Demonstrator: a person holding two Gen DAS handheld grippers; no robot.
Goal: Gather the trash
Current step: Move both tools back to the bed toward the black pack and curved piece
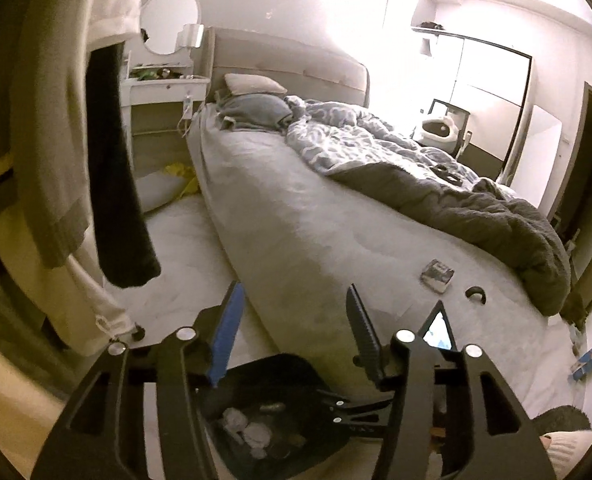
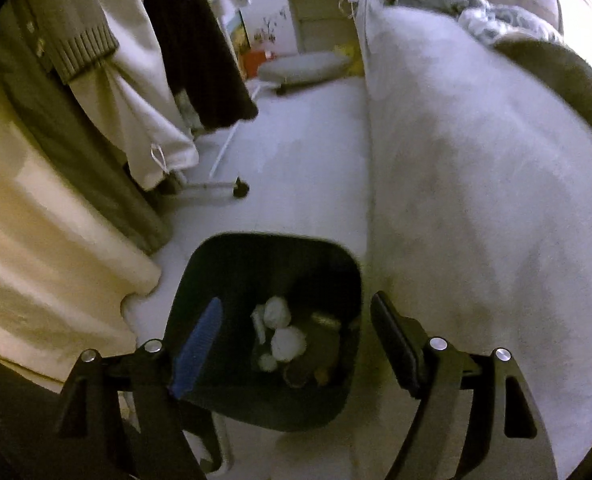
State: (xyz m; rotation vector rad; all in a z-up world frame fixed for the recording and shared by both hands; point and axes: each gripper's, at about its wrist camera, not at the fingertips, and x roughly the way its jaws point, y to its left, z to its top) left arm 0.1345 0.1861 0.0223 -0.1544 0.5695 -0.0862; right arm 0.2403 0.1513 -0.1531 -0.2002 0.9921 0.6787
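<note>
Beside the bed [image 2: 476, 160], bin [image 2: 215, 264] of trash [image 2: 283, 340] sits below spread, empty right gripper [image 2: 296, 344]

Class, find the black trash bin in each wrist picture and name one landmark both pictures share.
Left wrist view: the black trash bin sits at bottom centre, on the floor below the open left claw, partly hidden by it.
Right wrist view: the bin is at lower centre, seen from above, crumpled white paper inside.
Shared landmark: the grey bed.
</note>
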